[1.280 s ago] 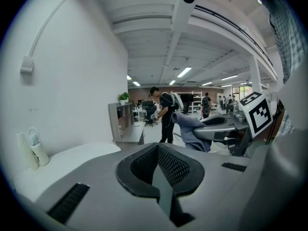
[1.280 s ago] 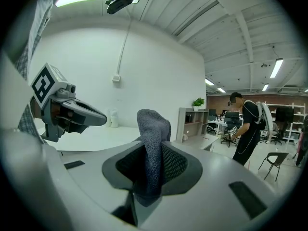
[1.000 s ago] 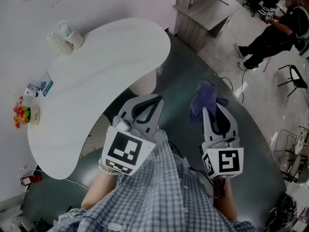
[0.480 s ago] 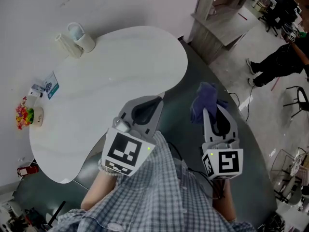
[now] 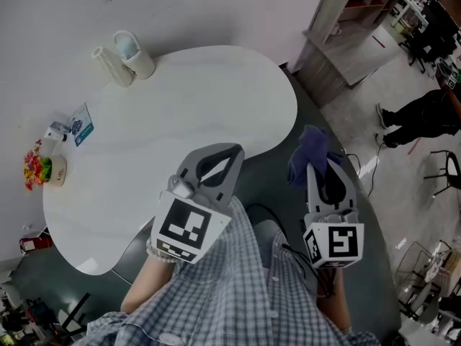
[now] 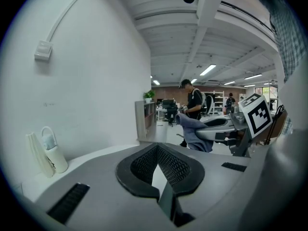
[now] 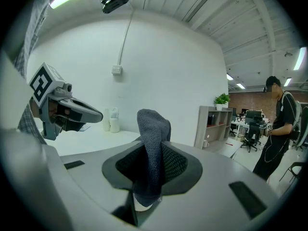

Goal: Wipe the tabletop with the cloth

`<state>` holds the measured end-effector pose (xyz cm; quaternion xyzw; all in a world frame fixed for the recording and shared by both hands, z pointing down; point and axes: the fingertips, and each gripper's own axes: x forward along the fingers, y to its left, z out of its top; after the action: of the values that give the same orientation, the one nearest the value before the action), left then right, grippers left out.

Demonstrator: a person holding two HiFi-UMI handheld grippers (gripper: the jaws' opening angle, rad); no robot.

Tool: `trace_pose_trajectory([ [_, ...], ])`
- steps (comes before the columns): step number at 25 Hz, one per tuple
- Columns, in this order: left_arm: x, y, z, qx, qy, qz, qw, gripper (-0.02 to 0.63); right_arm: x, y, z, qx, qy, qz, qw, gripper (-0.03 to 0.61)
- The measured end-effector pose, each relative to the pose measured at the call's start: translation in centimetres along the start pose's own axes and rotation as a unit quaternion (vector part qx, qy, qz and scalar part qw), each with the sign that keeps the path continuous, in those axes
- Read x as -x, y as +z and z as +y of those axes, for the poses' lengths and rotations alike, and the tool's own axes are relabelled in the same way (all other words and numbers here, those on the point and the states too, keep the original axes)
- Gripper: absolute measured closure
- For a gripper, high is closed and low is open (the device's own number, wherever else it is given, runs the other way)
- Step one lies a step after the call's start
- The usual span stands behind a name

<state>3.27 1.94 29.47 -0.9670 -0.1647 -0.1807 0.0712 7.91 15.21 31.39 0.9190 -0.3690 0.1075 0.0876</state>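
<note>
— How do the jaws of the left gripper (image 6: 157, 147) stand?

— Closed. The two dark ribbed pads bow outward and meet at the tips. The hollow between them holds nothing; only a pale sliver shows through it.

— And the right gripper (image 7: 153, 146)?

— Clamped on the crumpled purple-blue cloth (image 7: 154, 129). A fold of the fabric is pinched between the pads. A rounded bunch stands out past the tips, and a short end hangs on the near side of the jaws.

— Where is that cloth relative to the table?

— Off it. In the head view it is over the dark grey floor (image 5: 270, 175), just beside the right rim of the white kidney-shaped tabletop (image 5: 180, 121), and it does not touch the surface.

— And the left gripper there?

— Its tips show against the near, inward-curving edge of the tabletop. Whether they touch it I cannot tell.

— Anything on the table?

— A white handled cup (image 5: 137, 55) stands at the far side by the wall, and a small pot of bright flowers (image 5: 42, 170) at the left edge. Both are well apart from the grippers. A person in dark clothes (image 5: 425, 117) is at the far right.
</note>
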Motion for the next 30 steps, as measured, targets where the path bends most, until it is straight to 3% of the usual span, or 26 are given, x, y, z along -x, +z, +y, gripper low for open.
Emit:
trace_pose_trajectory([
  [16,1.8,-0.9,4.3,0.031,0.063,-0.001,0.9975,0.609,-3.9,-0.7,-1.0,0.022,0.019,0.028,0.999,0.495],
  [30,0.3,-0.3,7.2,0.079,0.147,-0.008,0.9860,0.609,-11.5,-2.1,-3.6,0.058,0.094,0.073,0.991,0.495],
])
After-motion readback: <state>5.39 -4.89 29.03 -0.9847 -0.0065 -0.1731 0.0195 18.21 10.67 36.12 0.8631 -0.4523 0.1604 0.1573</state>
